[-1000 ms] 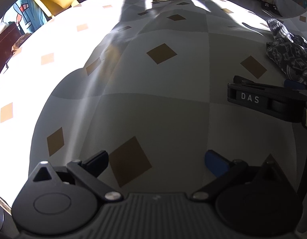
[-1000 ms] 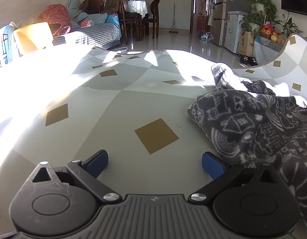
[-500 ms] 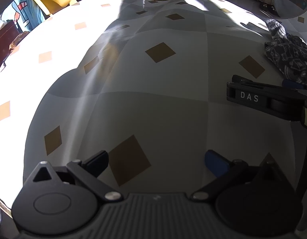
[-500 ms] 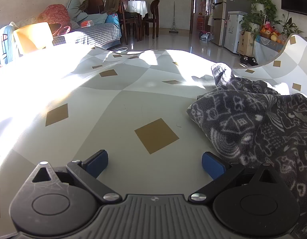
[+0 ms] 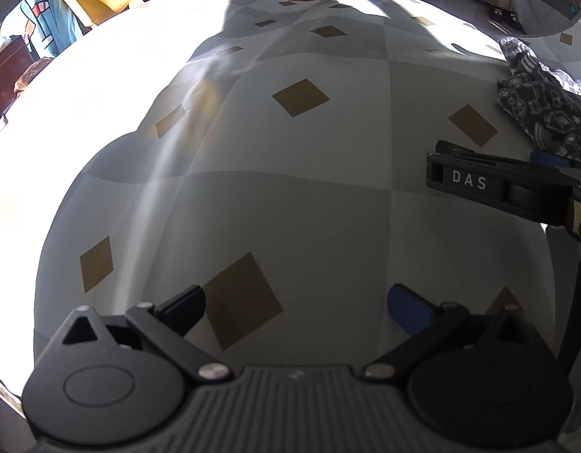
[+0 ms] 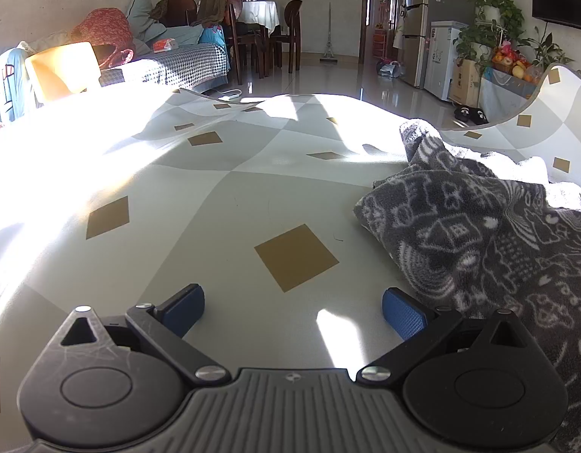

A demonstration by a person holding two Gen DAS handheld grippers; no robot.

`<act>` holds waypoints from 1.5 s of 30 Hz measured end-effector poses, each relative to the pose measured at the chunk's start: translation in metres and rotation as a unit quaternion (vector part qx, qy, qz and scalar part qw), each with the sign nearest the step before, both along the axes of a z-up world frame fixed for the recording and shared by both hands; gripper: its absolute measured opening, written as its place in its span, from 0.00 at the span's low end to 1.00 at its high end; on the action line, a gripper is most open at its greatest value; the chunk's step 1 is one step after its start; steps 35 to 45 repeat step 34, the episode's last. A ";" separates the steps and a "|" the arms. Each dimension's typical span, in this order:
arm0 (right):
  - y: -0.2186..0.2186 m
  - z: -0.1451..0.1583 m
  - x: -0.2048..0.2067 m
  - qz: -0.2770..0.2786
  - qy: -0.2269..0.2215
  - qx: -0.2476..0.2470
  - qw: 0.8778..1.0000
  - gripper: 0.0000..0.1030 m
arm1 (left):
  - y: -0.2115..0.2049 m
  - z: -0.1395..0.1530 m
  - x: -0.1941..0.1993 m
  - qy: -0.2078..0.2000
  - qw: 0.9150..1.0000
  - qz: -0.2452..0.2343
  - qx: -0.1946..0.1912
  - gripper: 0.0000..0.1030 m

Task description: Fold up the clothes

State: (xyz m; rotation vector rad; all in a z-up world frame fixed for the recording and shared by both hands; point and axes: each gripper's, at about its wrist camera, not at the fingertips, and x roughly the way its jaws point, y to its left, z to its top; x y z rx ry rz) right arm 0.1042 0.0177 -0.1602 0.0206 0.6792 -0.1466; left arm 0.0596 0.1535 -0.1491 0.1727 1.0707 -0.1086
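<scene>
A crumpled dark grey fleece garment (image 6: pixel 490 241) with a white pattern lies on the checked mat (image 6: pixel 252 196), to the right of my right gripper (image 6: pixel 293 311). That gripper is open with nothing between its blue pads, and its right pad sits close to the cloth's near edge. In the left wrist view the same garment (image 5: pixel 543 117) lies at the far right. My left gripper (image 5: pixel 297 307) is open above bare mat (image 5: pixel 290 188), well to the left of the cloth. The right gripper's black body marked DAS (image 5: pixel 479 185) reaches in from the right.
The mat's far right corner curls upward (image 6: pixel 547 102). Beyond the mat stand a yellow chair (image 6: pixel 63 70), a sofa with a checked cover (image 6: pixel 184 68), a dining table with chairs (image 6: pixel 260 30) and a fridge (image 6: pixel 422 37). Strong sunlight washes out the mat's left side.
The left view has tipped slightly, so the garment sits a little higher in it. In the right view the cloth has drawn slightly nearer. Both grippers stay open.
</scene>
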 end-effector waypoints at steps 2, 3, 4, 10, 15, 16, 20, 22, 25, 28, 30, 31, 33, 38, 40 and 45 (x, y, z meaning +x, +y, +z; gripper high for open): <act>0.000 0.000 0.000 0.000 0.000 0.000 1.000 0.98 | 0.001 0.000 0.001 0.004 1.000 0.001 -0.003 1.00; 0.000 0.000 0.000 0.000 0.000 0.000 1.000 0.98 | 0.001 0.000 0.001 0.005 1.000 0.002 -0.004 1.00; 0.000 0.000 0.000 0.000 0.000 0.000 1.000 0.98 | 0.001 0.000 0.001 0.006 1.000 0.002 -0.004 1.00; 0.000 0.000 0.000 0.000 0.000 0.000 1.000 0.98 | 0.000 0.000 0.001 0.009 1.000 0.001 -0.004 1.00; 0.001 0.000 0.000 0.000 0.000 0.000 1.000 0.98 | 0.000 0.000 0.001 0.010 1.000 0.001 -0.006 1.00; 0.001 -0.001 0.000 0.000 0.000 0.000 1.000 0.98 | 0.000 0.000 0.000 0.010 1.000 0.001 -0.006 1.00; 0.001 0.000 0.000 0.000 0.000 0.001 1.000 0.98 | 0.000 0.000 -0.001 0.010 1.000 0.000 -0.007 1.00; 0.001 -0.001 0.000 0.000 0.000 0.000 1.000 0.98 | 0.001 0.000 0.000 0.011 1.000 -0.001 -0.008 1.00; 0.001 0.000 0.000 0.000 0.000 0.000 1.000 0.98 | 0.001 -0.001 0.000 0.012 1.000 0.000 -0.010 1.00; 0.001 0.000 0.000 0.000 0.000 0.000 1.000 0.98 | 0.001 -0.001 -0.001 0.013 1.000 0.000 -0.009 1.00; 0.001 -0.001 0.000 0.000 0.000 0.000 1.000 0.98 | 0.001 0.000 -0.002 0.012 1.000 -0.001 -0.008 1.00; 0.001 0.000 0.000 0.000 0.000 0.000 1.000 0.98 | 0.000 0.000 -0.003 0.011 1.000 -0.002 -0.006 1.00; 0.001 0.000 0.000 0.000 0.000 0.000 1.000 0.98 | 0.000 0.000 -0.004 0.009 1.000 -0.002 -0.003 1.00; 0.001 0.000 0.000 0.000 0.000 0.000 1.000 0.98 | 0.000 0.000 -0.004 0.009 1.000 -0.002 -0.003 1.00; 0.001 0.000 0.000 0.000 0.000 0.000 1.000 0.98 | 0.000 0.000 -0.004 0.009 1.000 -0.002 -0.003 1.00; 0.001 0.000 0.000 0.000 0.000 0.000 1.000 0.98 | 0.000 0.000 -0.004 0.009 1.000 -0.002 -0.003 1.00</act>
